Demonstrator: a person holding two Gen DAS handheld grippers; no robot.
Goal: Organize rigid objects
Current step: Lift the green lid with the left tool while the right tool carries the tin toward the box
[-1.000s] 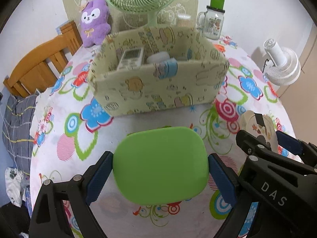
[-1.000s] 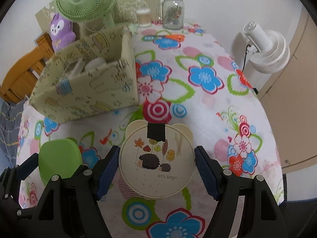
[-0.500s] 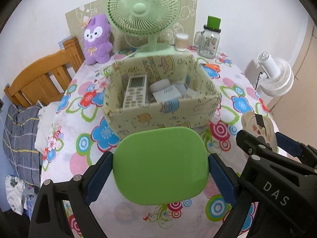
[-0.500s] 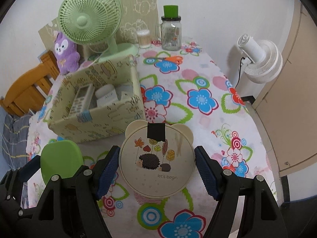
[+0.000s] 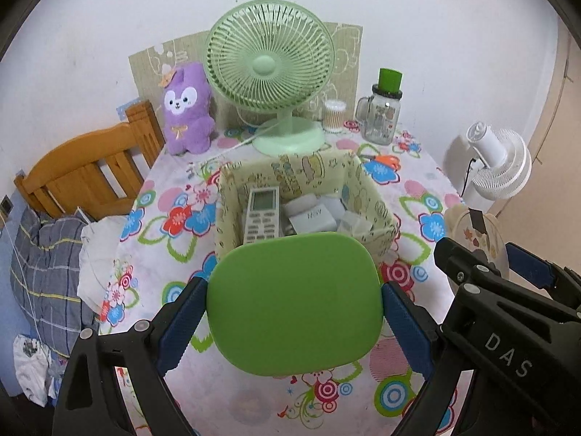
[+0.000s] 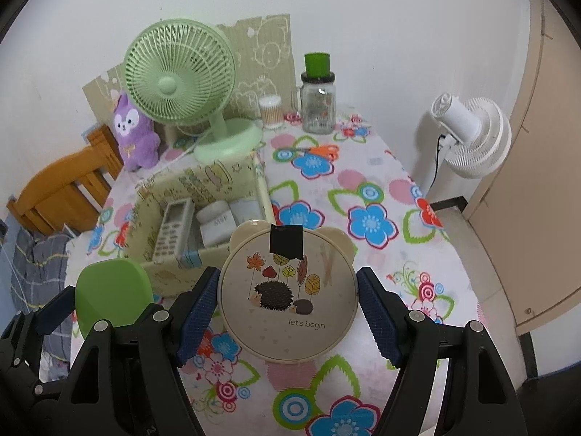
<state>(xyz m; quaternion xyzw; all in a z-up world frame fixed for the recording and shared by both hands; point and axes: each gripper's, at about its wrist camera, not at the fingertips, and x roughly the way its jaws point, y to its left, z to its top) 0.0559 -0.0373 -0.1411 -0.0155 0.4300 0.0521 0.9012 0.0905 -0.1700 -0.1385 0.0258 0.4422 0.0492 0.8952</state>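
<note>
My left gripper (image 5: pixel 294 312) is shut on a flat green rounded case (image 5: pixel 294 305), held above the flowered tablecloth. Its blue pads press on both sides of the case. My right gripper (image 6: pixel 288 299) is shut on a round cream box (image 6: pixel 287 290) with a hedgehog picture and a black tape strip. Beyond both stands a yellow patterned storage box (image 5: pixel 366 196), open at the top. It holds a white remote control (image 5: pixel 262 214) and several white items. In the right wrist view the storage box (image 6: pixel 203 181) lies to the left, and the green case (image 6: pixel 109 290) shows at the lower left.
At the table's back stand a green desk fan (image 5: pixel 270 69), a purple plush toy (image 5: pixel 187 109), a glass jar with a green lid (image 5: pixel 385 112) and a cotton swab tub (image 5: pixel 334 115). Orange scissors (image 6: pixel 319 150) lie near the jar. A wooden chair (image 5: pixel 83 174) is left, a white floor fan (image 6: pixel 468 134) right.
Both grippers have risen with the green case and the round box in them. The storage box now sits lower in view and its inside shows.
</note>
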